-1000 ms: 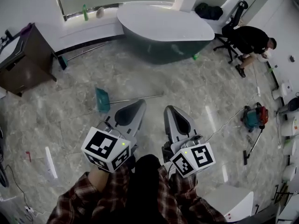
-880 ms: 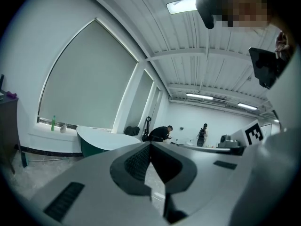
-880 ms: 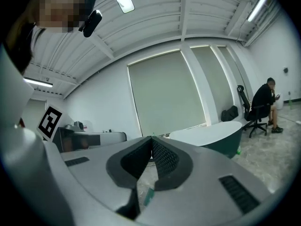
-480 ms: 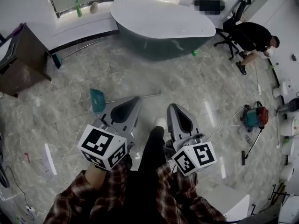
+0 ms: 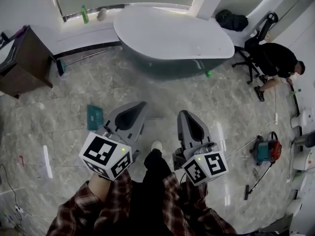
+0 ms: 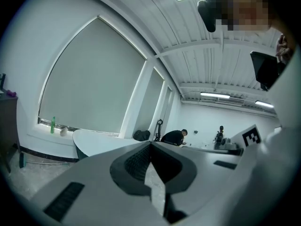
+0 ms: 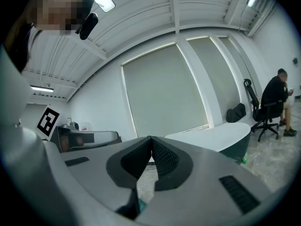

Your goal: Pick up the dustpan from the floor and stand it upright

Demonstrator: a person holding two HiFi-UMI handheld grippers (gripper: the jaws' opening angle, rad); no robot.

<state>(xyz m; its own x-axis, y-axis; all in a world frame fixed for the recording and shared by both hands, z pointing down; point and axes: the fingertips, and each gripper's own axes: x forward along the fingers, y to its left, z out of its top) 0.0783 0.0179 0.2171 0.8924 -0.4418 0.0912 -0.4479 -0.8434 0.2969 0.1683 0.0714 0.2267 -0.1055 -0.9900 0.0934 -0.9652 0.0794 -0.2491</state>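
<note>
The teal dustpan [image 5: 94, 117] lies flat on the marble floor, just left of my left gripper [image 5: 140, 103]. Its thin long handle runs right behind that gripper, and a short stretch of handle [image 5: 155, 117] shows between the two grippers. In the left gripper view, my left gripper [image 6: 150, 142] has its jaws closed tip to tip with nothing between them. My right gripper [image 5: 183, 113] is held level beside it. It is also shut and empty in its own view [image 7: 151, 138]. Both are above the floor, touching nothing.
An oval white table [image 5: 172, 33] on a green base stands ahead. A brown cabinet [image 5: 22, 63] is at left, and a second broom [image 5: 60, 65] lies by the wall. A seated person [image 5: 275, 60] and a vacuum cleaner [image 5: 266, 149] are at right. My own shoe [image 5: 156, 145] is between the grippers.
I have walked forward with both grippers, still shut. The dustpan now lies closer, down and to the left beside the left gripper. My foot has stepped ahead.
</note>
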